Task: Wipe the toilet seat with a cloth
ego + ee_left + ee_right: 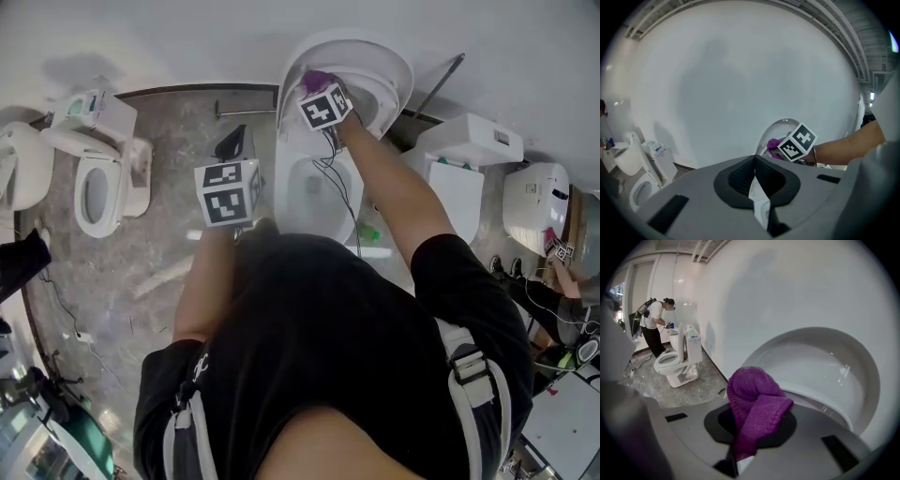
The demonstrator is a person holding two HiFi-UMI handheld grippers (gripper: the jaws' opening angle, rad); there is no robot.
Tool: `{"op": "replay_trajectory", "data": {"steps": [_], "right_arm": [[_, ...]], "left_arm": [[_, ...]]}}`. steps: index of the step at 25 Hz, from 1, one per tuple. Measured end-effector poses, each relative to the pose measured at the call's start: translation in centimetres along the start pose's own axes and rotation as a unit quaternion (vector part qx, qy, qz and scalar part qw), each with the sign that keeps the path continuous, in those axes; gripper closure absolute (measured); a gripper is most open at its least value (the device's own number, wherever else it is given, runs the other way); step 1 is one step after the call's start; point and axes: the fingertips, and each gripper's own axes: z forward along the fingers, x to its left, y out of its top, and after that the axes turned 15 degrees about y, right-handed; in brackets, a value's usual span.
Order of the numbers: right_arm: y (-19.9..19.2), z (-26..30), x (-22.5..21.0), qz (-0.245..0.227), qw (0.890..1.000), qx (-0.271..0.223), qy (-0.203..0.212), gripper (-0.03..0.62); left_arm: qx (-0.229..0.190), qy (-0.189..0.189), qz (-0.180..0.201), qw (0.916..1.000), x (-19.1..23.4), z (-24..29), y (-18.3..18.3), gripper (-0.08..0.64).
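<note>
Cloth (754,401) of purple knit is pinched in the closed jaws of the right gripper (737,459) up at the raised toilet seat (380,89), seemingly to wipe it, while the left gripper (755,190) hangs aside, jaws together and empty.

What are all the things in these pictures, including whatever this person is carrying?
Toilet in front: one, white, centre, lid raised.
Other toilets: at least two, white, to the left and right.
Cloth: one, purple, at the raised lid.
Floor: grey stone.
Another person: one, white top, bent over a far toilet.
Shirt: one, black, on the wearer.
Left gripper: grey, shut, empty, left of the bowl.
Right gripper: grey, shut on the cloth.
</note>
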Motion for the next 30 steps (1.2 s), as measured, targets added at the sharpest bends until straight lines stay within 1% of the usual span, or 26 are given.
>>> {"op": "replay_trajectory", "data": {"steps": [5,8,13,16,19,23,26,30], "right_arm": [[0.3,2.2,1.4,-0.010,1.000,0.008,0.009,0.544],[-0.2,3.2,2.1,-0.016,1.000,0.018,0.013,0.543],[-0.7,3.9,2.5,-0.018,1.000,0.021,0.014,0.543],[-0.7,4.0,3.0,-0.012,0.999,0.020,0.025,0.543],[-1.7,4.1,4.1,-0.009,0.999,0.029,0.046,0.543],[-4.2,4.6,6.4,-0.011,0.996,0.046,0.072,0.543],[-5.5,5.1,7.2,0.001,0.996,0.057,0.074,0.543],[-5.9,6.3,7.6,0.005,0.995,0.062,0.079,0.543]], "left_arm": [[0.010,0.009,-0.004,0.9999,2.0,0.4,-0.6,0.551],[0.018,0.012,-0.006,0.9997,3.0,1.0,-1.1,0.551],[0.018,0.000,-0.006,0.9998,3.3,2.2,-0.9,0.551],[0.025,-0.011,-0.004,0.9996,3.2,3.0,-1.2,0.551],[0.031,-0.021,-0.002,0.9993,2.9,3.7,-1.5,0.551],[0.039,-0.030,-0.001,0.9988,2.4,4.7,-1.7,0.551],[0.048,-0.036,-0.005,0.9982,2.6,5.5,-2.0,0.551],[0.061,-0.039,-0.007,0.9974,2.5,7.0,-2.8,0.551]]}}
